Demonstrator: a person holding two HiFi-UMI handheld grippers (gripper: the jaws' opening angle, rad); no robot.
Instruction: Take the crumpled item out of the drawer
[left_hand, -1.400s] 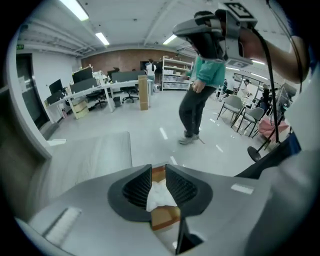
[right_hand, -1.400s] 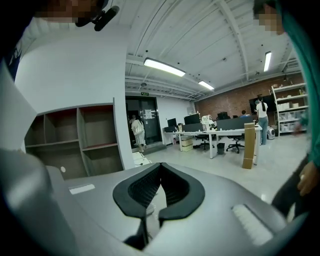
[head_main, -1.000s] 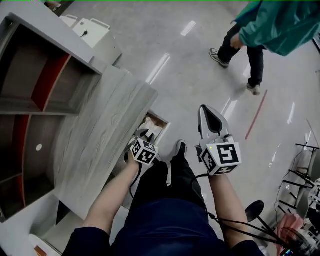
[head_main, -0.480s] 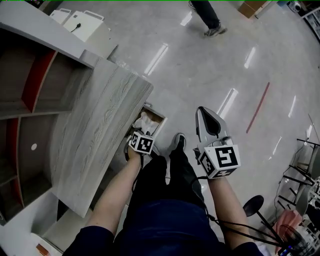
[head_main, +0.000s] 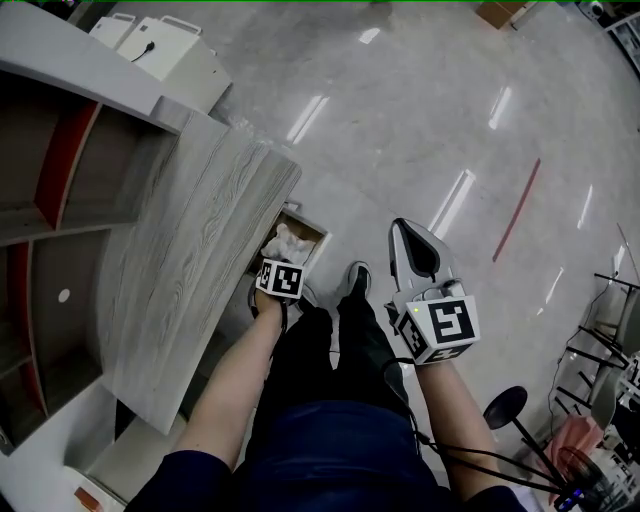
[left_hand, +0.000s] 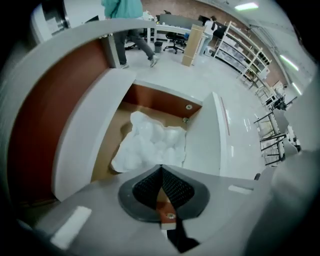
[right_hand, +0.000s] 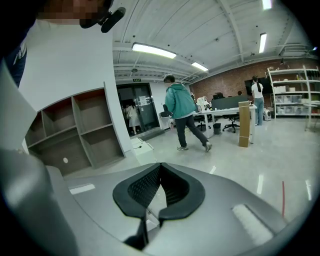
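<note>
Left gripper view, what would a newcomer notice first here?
The crumpled white item lying in the open drawer, dead centre. The left gripper sits shut right at its near edge, while the right gripper is shut on nothing, away from the drawer.

The drawer (head_main: 312, 232) stands out from under the table's (head_main: 190, 260) right edge, over the floor (head_main: 420, 120). The crumpled item (head_main: 286, 243) lies in the drawer, toward its far end. A shelf unit (head_main: 60, 150) adjoins the table's left edge. Two boxes (head_main: 165, 50) sit on the floor behind the table's far corner. A shoe (head_main: 357, 278) rests on the floor just right of the drawer. Well to the right stand a stool (head_main: 505, 410) and, beyond it, a rack (head_main: 610, 330).
</note>
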